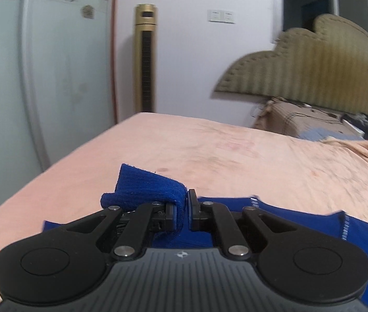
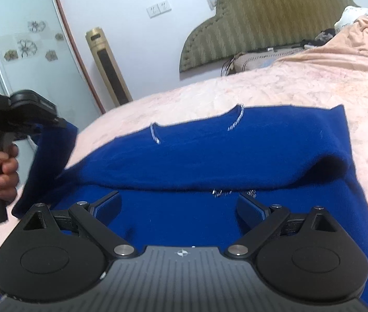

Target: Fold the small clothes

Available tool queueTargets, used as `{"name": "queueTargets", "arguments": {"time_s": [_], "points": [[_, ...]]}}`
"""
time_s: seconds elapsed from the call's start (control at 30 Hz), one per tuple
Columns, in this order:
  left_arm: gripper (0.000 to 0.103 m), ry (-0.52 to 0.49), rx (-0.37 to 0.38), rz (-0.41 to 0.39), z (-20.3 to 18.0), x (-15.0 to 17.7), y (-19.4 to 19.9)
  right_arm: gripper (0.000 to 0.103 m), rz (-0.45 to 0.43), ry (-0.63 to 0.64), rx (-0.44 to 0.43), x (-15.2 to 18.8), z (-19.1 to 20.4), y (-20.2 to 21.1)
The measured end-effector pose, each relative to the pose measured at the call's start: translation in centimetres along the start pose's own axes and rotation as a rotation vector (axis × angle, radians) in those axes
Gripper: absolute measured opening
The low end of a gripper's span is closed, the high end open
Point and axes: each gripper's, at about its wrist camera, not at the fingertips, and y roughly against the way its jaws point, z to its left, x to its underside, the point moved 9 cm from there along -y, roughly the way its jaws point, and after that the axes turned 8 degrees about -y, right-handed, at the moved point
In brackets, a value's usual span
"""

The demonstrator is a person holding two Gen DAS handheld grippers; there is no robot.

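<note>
A small blue knit garment [image 2: 210, 153] lies on the pink bedspread [image 2: 288, 88], partly folded over itself, with white stitching at the neck. My left gripper [image 1: 182, 214] is shut on a bunched edge of the blue garment [image 1: 147, 189] and holds it raised above the bed; it also shows at the left of the right wrist view [image 2: 56, 126], lifting a flap of the cloth. My right gripper [image 2: 178, 208] is open and empty, low over the garment's near part, with its fingers [image 2: 108, 205] wide apart.
A gold tower fan [image 1: 145, 59] stands against the white wall beyond the bed. A padded olive headboard [image 1: 314, 62] and pillows [image 1: 301, 122] are at the right. A glass sliding door [image 1: 1, 78] is at the left. The person's hand [image 2: 4, 171] grips the left handle.
</note>
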Motion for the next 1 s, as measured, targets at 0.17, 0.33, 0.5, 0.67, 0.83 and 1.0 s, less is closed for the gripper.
{"name": "queueTargets", "arguments": {"time_s": [0.17,0.33,0.5,0.67,0.83,1.0], "points": [[0.007,-0.074,0.075,0.012,-4.8,0.7,-0.1,0.097,-0.040,-0.036,0.031,-0.7,-1.1,0.4],[0.007,-0.126,0.133,0.042,-8.4,2.1,-0.4,0.097,-0.031,-0.056,0.052,-0.7,-1.9,0.0],[0.008,-0.160,0.177,0.077,-10.7,3.4,-0.8,0.097,-0.026,-0.061,0.054,-0.6,-2.1,-0.1],[0.008,-0.203,0.203,0.089,-11.7,4.6,-0.7,0.097,-0.064,-0.082,0.054,-1.1,-2.5,0.5],[0.016,-0.262,0.244,0.102,-12.4,5.8,-0.5,0.098,-0.074,-0.141,0.044,-2.5,-3.0,0.8],[0.084,-0.181,0.388,0.109,-12.2,5.1,0.5,0.101,-0.093,-0.134,0.062,-4.6,-3.2,0.4]]}}
